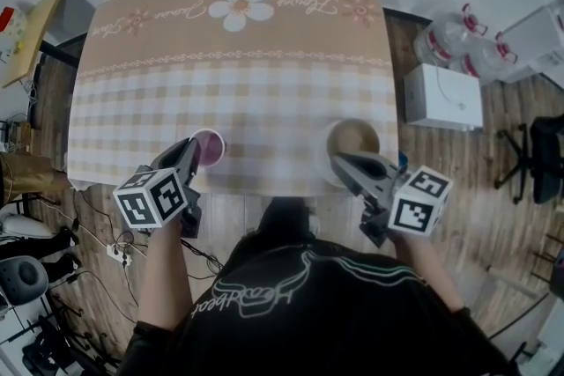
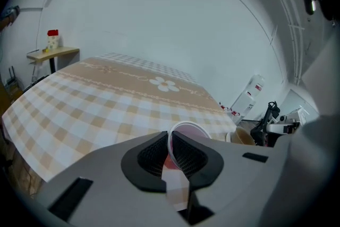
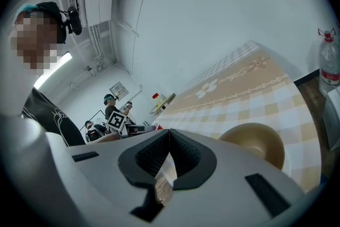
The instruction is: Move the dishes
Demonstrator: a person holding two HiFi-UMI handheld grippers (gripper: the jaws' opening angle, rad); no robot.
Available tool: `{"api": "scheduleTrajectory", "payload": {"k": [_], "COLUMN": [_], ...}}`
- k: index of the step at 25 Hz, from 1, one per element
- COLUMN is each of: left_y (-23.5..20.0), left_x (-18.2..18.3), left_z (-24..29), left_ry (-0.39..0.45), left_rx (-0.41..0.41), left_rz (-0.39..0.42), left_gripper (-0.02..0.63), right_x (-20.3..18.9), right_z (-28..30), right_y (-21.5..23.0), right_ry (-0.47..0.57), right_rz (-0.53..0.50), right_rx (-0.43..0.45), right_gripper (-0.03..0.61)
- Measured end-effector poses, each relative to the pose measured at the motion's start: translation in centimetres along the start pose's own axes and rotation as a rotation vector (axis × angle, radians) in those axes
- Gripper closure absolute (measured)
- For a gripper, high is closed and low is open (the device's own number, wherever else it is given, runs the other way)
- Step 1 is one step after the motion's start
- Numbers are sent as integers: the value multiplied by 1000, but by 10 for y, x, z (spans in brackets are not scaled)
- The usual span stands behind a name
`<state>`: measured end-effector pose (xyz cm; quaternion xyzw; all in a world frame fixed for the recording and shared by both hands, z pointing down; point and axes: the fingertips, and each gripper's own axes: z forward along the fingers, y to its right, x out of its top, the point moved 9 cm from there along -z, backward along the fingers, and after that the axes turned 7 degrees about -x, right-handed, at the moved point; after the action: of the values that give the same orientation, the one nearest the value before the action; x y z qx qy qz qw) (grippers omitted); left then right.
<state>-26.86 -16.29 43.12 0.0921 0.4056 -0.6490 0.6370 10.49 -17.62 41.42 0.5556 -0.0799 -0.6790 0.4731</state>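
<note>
Item 1. Left gripper (image 2: 170,136): we record its jaws closed on the near rim of a small round pink bowl with a white rim (image 2: 190,128), the rim pinched between the black ribbed pads. In the head view this gripper (image 1: 190,152) holds the pink bowl (image 1: 209,147) over the near left part of the table (image 1: 238,92). We cannot tell whether the bowl's base rests on the cloth.

Item 2. Right gripper (image 3: 169,134): we record its jaws closed together, with nothing seen between the pads. A round tan bowl (image 3: 257,143) stands just to their right on the table. In the head view the jaw tips of this gripper (image 1: 342,163) lie at the near rim of the tan bowl (image 1: 353,138), which sits near the front right edge of the table.

Item 3. The table: covered by a beige-and-white checked cloth with a tan band and a white flower print (image 1: 242,6).

Item 4. Surroundings: a white box (image 1: 443,97) on the wooden floor to the right, clear water bottles with red caps (image 1: 454,40) beyond it, and a black office chair (image 1: 538,158).
</note>
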Motion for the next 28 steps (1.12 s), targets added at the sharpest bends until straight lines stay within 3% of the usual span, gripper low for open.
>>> {"api": "scheduleTrajectory", "payload": {"k": [8,20,24,28], "left_y": [-33,-41,-44,-41], "left_x": [-13,-20,-24,-19], "left_z": [2,3,1,-10], "left_ry": [-13,-14,22,72], "left_rx": [48,52,20,8], "left_rz": [-80,-81,-123,-135], "left_gripper": [589,582,427,376], "right_x": [-1,0,-3,-4], "right_z": [5,-1,-5,-13], "right_y": [3,-1,-4,-8], "right_ry": [-20,-20,-20,-10], "right_rz": [0,-17,-16,-22], "right_rx": [-7,-30,-44,-57], "right_gripper": [566,566,566,566]}}
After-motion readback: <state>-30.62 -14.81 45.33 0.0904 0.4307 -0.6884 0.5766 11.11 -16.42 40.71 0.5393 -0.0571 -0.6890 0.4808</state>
